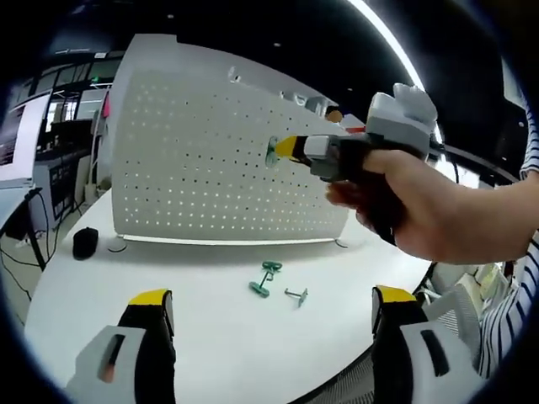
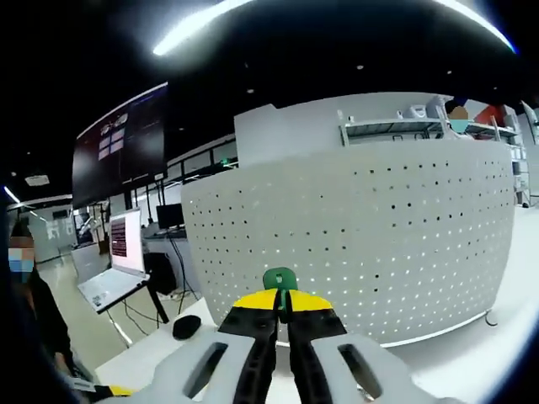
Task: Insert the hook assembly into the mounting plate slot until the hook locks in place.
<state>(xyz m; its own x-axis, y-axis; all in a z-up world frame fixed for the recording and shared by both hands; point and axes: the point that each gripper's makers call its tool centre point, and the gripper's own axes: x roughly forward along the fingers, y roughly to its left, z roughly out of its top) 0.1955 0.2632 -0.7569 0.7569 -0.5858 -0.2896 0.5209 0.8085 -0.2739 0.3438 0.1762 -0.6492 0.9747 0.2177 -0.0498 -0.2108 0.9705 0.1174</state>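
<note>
We hold the hook pinched in our right gripper at the pegboard; left gripper wide. Next, press into a hole.

Both grippers: grey bodies w/ black jaws, yellow tips. Left gripper, right gripper. Person's sleeve: blue/white stripes. Black cable behind right gripper.

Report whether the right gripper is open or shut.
Shut: the right gripper pinches a green hook between its yellow tips, held up near the white pegboard.
</note>
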